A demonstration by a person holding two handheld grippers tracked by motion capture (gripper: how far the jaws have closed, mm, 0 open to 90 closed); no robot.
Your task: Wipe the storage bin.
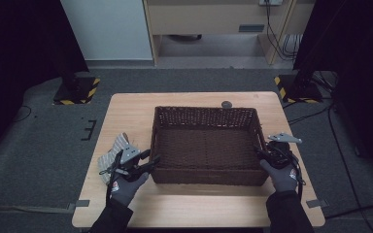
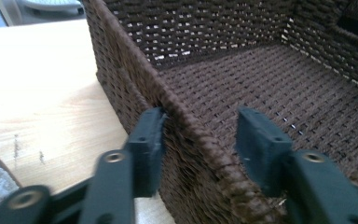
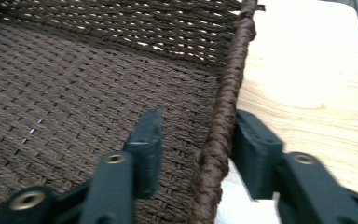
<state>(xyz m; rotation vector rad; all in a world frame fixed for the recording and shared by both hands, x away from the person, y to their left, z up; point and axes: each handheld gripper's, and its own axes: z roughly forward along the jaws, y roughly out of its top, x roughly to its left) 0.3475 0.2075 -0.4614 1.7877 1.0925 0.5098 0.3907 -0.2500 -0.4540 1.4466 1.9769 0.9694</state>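
A brown woven basket (image 1: 206,110) stands empty in the middle of the wooden table (image 1: 126,111). My left gripper (image 1: 154,159) straddles the basket's left wall near the front corner. In the left gripper view that gripper (image 2: 200,140) has one pad against the outside of the basket wall (image 2: 135,56) and the other standing apart inside: open. My right gripper (image 1: 260,151) straddles the right wall. In the right gripper view that gripper (image 3: 200,140) has its outer pad beside the basket rim (image 3: 228,93), with a gap at the inner pad: open.
A folded light patterned cloth (image 1: 119,148) lies on the table just left of the left gripper. A small dark round object (image 1: 227,104) sits behind the basket near the far edge. Bare wood runs along the table's front and left.
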